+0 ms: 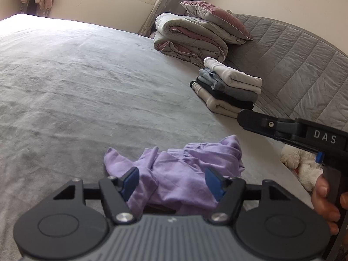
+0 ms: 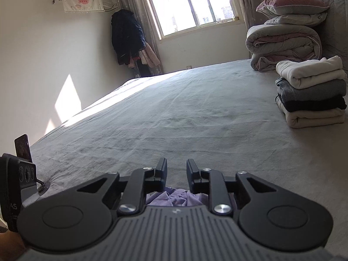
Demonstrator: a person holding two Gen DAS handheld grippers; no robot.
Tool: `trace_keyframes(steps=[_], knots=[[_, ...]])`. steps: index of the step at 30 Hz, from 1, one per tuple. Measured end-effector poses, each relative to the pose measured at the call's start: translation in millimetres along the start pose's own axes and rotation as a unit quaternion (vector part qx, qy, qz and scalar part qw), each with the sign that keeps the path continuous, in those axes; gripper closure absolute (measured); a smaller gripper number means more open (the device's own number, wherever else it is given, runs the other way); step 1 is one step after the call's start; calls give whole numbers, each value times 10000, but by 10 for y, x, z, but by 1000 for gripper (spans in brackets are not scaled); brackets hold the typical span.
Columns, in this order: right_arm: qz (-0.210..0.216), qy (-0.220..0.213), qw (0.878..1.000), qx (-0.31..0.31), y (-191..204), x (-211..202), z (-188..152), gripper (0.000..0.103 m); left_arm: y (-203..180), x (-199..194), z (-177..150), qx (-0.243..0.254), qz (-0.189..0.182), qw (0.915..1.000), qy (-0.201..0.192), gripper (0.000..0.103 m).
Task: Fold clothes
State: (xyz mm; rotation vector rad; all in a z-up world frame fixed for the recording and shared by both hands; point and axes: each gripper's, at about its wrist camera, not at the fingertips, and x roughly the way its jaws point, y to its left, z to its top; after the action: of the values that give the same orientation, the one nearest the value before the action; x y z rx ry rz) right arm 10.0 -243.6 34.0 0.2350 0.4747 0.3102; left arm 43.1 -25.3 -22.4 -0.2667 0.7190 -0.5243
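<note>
- I hold the left gripper (image 1: 171,181) low over the grey bed (image 1: 87,82), its 2 blue-padded fingers (image 1: 132,177) apart, hanging just above the purple garment and clamping nothing.
- The purple garment (image 1: 180,169) lies crumpled on the bed at its near edge, just beyond the left gripper, with a ribbed hem turned up on its far side.
- The right gripper (image 2: 176,169) comes in from the garment's right, gripped by a person's hand (image 1: 326,204); its jaws stand a little apart with only bed sheet showing between them, and the garment (image 2: 174,198) sits under its base.
- A stack of 4 folded clothes (image 1: 228,89), white on top, then grey, black and cream, stands well beyond the garment to its right, against the quilted headboard (image 1: 293,65).
- Farther behind the garment, a rolled duvet (image 1: 191,41) carries a pink and grey pillow (image 1: 217,17).
- A white plush toy (image 1: 300,163) lies off the bed's edge, right of the garment.
</note>
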Motion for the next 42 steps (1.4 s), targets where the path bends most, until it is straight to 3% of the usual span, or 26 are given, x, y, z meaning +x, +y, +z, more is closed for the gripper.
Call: trace_keyframes(steps=[1, 6, 9, 11, 16, 18, 19, 22, 27, 31, 34, 35, 40, 42], knots=[[23, 46, 10000, -42, 18, 10, -22, 58, 35, 4, 14, -87, 60, 9999, 4, 49], [210, 382, 9972, -614, 211, 89, -137, 58, 279, -66, 121, -726, 208, 9971, -107, 57], [300, 680, 9915, -1071, 341, 173, -236, 58, 352, -52, 144, -924, 53, 9956, 140, 58], [289, 855, 9868, -1347, 407, 229, -307, 58, 355, -9, 133, -914, -30, 9950, 406, 54], [4, 1360, 9695, -2037, 510, 386, -490, 58, 279, 91, 58, -597, 114, 9944, 859, 57], [-298, 1424, 9616, -2328, 527, 422, -563, 75, 244, 116, 43, -412, 293, 9942, 945, 81], [-295, 1365, 9644, -2246, 501, 401, -535, 89, 227, 129, 36, -319, 382, 9939, 988, 97], [-287, 1184, 9723, -1995, 423, 336, -447, 94, 262, 71, 73, -315, 568, 9943, 842, 97], [-212, 465, 9931, -1057, 182, 80, -171, 94, 339, -28, 157, -304, 976, 9934, 513, 97], [-159, 27, 9994, -293, -52, -50, 0, 94, 382, -127, 203, -501, 698, 9960, 239, 95], [-81, -76, 9999, 83, -141, -122, 52, 94, 328, -165, 214, -463, 327, 9984, 89, 81], [-26, -72, 9998, 196, -157, -114, 68, 94, 301, -172, 214, -442, 190, 9988, 53, 75], [207, 11, 9988, 443, -131, -87, 91, 94, 179, -117, 196, -403, -695, 9966, 168, 72], [282, 59, 9988, 398, -98, -87, 72, 94, 153, -90, 176, -501, -937, 9941, 205, 66]])
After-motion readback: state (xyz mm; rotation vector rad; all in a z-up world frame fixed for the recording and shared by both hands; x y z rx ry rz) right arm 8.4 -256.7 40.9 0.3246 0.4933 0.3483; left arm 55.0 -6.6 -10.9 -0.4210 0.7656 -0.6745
